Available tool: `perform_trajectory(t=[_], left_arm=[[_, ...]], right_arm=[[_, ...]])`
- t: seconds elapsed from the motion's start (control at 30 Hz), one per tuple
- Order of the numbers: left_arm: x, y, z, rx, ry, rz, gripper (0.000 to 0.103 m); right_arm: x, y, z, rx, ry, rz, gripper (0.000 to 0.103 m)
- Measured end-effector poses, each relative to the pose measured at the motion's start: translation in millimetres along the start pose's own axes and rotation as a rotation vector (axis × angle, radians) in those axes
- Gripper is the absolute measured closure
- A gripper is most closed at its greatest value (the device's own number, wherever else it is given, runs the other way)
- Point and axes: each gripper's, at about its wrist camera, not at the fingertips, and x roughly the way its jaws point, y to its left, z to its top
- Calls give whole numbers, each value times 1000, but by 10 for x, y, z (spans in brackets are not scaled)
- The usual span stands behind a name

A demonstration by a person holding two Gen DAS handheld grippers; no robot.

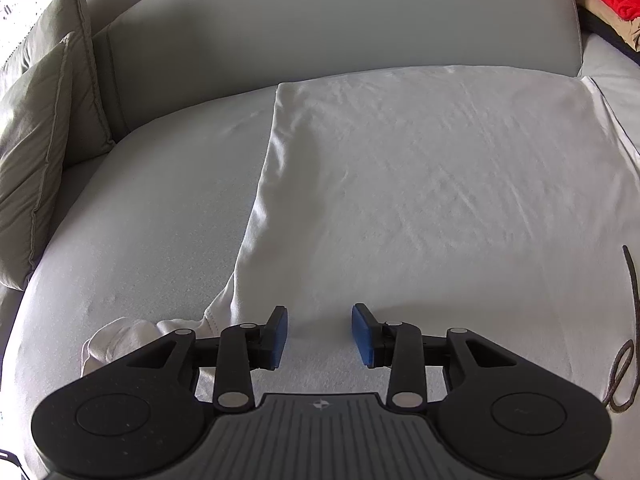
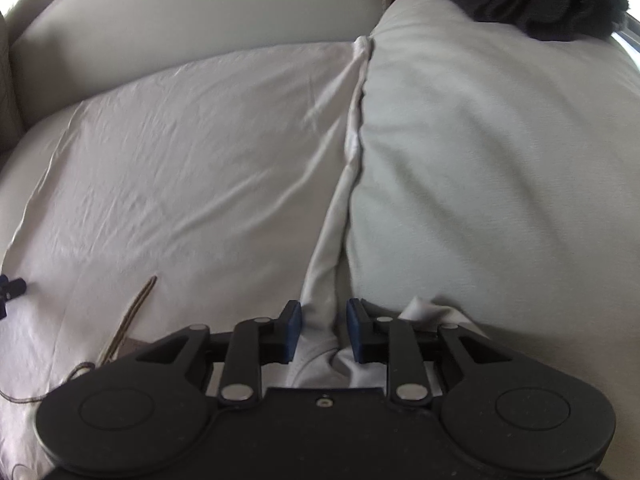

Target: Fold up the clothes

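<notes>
Two grippers low over white garment (image 1: 420, 184) spread flat on pale sofa (image 1: 152, 216). Left gripper (image 1: 319, 336): part open, pads apart above near hem, nothing held. Right gripper (image 2: 323, 330): narrowly parted around bunched fold (image 2: 320, 312) at garment's right edge; contact unclear. Grey cushions (image 1: 40, 128) far left.

Creased matt white cloth garment (image 1: 420, 184), smooth grey sofa upholstery (image 1: 152, 216), matt olive fabric cushions (image 1: 36, 152)
</notes>
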Motion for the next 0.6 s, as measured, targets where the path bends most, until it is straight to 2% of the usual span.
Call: perform_trajectory(t=[0.1,0.2,0.33,0.4,0.43,0.47,0.6], left_arm=[[3,3,2,2,-1,1,65],[4,3,4,-2,1,0,64],[11,16,9,-7,3,-2,64],[14,18,11,-8,3,-2,64],[16,16,12,-7,4,-2,64],[17,14,14,-7,4,-1,64],[3,-10,13,5,-1,3,64]], right_arm=[[60,40,-10,-5,4,-21,83],[43,-26,-9,47,5,-8,88],[-74,-248,-36,189,2,97,84],[-127,-361,-57,240,-14,121,87],[-142,-404,-64,252,-17,124,92],[-133,-421,-69,253,-13,119,96],[-46,-358,-64,204,11,97,96]])
